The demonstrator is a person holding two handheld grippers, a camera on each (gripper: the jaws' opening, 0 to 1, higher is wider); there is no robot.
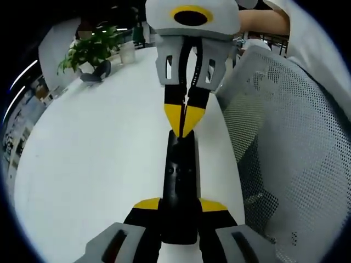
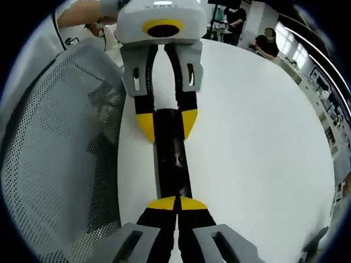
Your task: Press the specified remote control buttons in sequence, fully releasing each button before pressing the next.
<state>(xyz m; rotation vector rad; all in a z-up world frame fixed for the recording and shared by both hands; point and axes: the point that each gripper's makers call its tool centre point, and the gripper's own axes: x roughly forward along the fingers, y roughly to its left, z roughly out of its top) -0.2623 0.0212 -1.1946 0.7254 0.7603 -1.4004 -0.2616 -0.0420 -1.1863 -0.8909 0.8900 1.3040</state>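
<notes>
I had the white counter (image 1: 98,164) spread wide under both views, a grey mesh chair (image 1: 296,142) drawn up against its edge and a potted plant (image 1: 90,52) at its far side. The black remote (image 1: 180,192) lay lengthwise on the counter between my two claws. My left claw (image 1: 180,211) pinched one end of the remote between its yellow tips. My right claw (image 2: 176,204), tips pressed together, rested on the opposite end. In the right gripper view, people sat well beyond the counter.
</notes>
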